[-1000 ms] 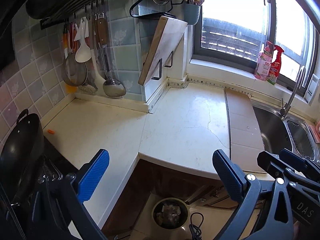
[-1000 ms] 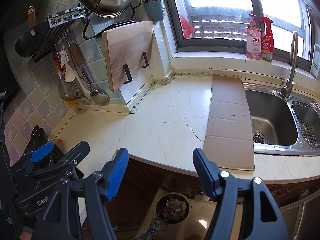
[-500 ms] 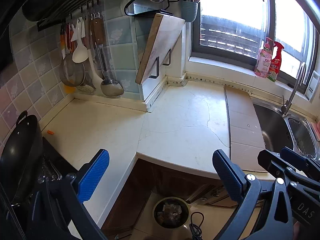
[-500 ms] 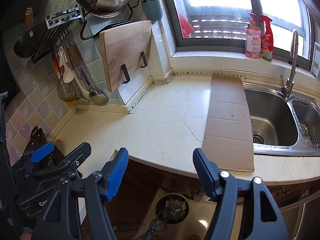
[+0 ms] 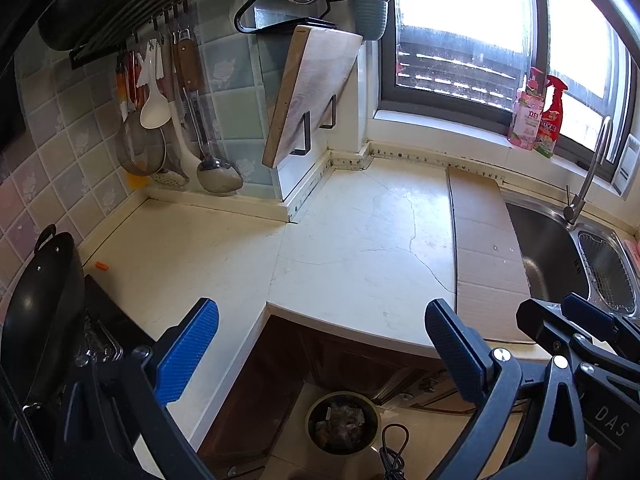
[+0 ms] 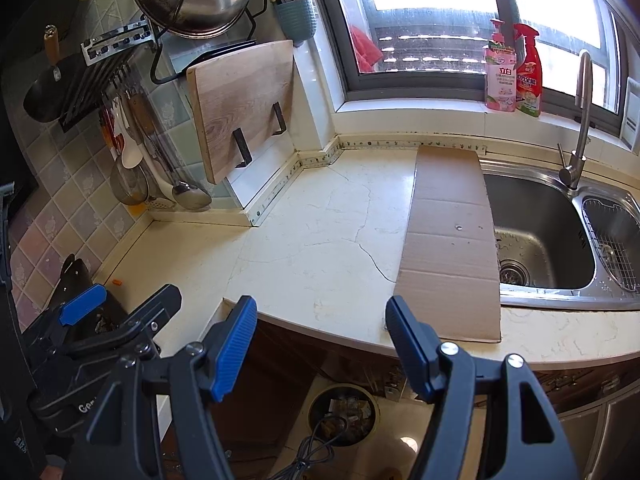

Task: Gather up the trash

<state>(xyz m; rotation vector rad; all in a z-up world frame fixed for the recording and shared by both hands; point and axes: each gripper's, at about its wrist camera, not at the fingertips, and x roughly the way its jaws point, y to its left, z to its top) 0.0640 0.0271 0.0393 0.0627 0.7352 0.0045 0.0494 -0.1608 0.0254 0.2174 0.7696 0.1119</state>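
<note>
While nothing is yet gripped, both tools held out over the near edge of the pale countertop [image 6: 320, 240], level with each other: left gripper [image 5: 320, 344] with jaws wide apart and empty, right gripper [image 6: 320, 340] likewise spread and empty. On the floor below, near and between the two, a round trash bin [image 6: 344, 414] already holding scraps. Trash left on the counter looks scant: a flattened cardboard sheet [image 6: 450, 240] lying just left of the sink [image 6: 540, 232], its right edge overhanging the basin, and far to the left a tiny orange scrap [image 5: 101, 266] beside the black wok [image 5: 40, 300]. Probably the searching step, choosing what to take next. For the cardboard, a reach forward and right with the right gripper, pinching the near edge where it lifts off the counter; thin and floppy, likely to sag. For the scrap, a fine pinch with the left, fingertips close to the surface.
</note>
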